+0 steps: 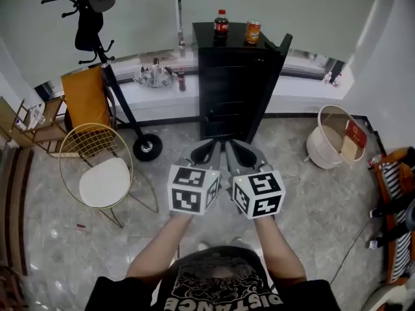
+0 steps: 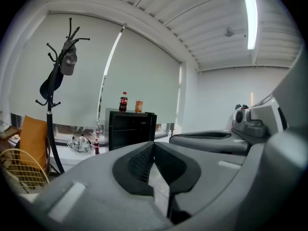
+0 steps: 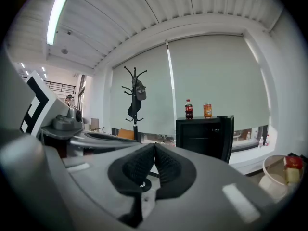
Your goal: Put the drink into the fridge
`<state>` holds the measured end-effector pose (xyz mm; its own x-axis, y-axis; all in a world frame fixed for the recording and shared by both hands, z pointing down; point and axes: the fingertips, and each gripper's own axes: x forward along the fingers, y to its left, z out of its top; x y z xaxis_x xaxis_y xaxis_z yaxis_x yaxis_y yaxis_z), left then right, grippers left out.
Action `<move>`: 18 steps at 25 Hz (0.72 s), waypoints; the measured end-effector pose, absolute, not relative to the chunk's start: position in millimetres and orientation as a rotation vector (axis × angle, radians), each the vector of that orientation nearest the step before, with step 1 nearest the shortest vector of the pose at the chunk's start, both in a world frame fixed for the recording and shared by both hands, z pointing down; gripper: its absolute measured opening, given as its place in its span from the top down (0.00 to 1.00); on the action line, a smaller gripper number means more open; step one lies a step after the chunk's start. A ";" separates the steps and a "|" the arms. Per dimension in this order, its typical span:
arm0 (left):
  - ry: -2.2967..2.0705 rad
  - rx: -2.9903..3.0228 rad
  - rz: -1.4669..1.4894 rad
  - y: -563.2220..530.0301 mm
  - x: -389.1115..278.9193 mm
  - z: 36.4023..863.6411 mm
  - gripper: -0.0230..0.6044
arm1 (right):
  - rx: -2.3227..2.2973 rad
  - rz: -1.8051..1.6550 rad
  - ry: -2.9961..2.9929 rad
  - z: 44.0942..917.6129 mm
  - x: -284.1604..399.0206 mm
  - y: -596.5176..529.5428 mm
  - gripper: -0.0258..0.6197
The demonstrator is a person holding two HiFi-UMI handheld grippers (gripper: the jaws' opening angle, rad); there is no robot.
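A small black fridge (image 1: 237, 86) stands against the far wall, its door slightly ajar at the right side. On top of it stand a cola bottle (image 1: 221, 26) and an orange can (image 1: 252, 32). The same bottle (image 2: 123, 102) and can (image 2: 139, 106) show in the left gripper view, and the bottle (image 3: 188, 109) and can (image 3: 207, 110) in the right gripper view. My left gripper (image 1: 209, 149) and right gripper (image 1: 237, 149) are held side by side in front of me, short of the fridge. Both are shut with nothing between the jaws.
A coat stand (image 1: 97, 37) with a cap is at the left, with a wire chair (image 1: 97, 167) and an orange chair (image 1: 84, 99) near it. A white bucket (image 1: 334, 138) sits on the floor at right. Small items lie on the window ledge (image 1: 155, 76).
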<state>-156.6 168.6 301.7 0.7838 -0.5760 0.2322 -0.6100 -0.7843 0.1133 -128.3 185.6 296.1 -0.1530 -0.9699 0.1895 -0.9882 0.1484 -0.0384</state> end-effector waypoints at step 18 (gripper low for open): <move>-0.946 2.801 0.249 97.8 -124.4 303.4 0.96 | 1.963 0.235 -2.290 297.3 -89.7 115.8 0.96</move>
<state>-124.4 97.8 303.4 0.7843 -0.5828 0.2127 -0.6120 -0.7830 0.1111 -89.7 115.8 297.3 -0.1541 -0.9699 0.1885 -0.9880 0.1488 -0.0420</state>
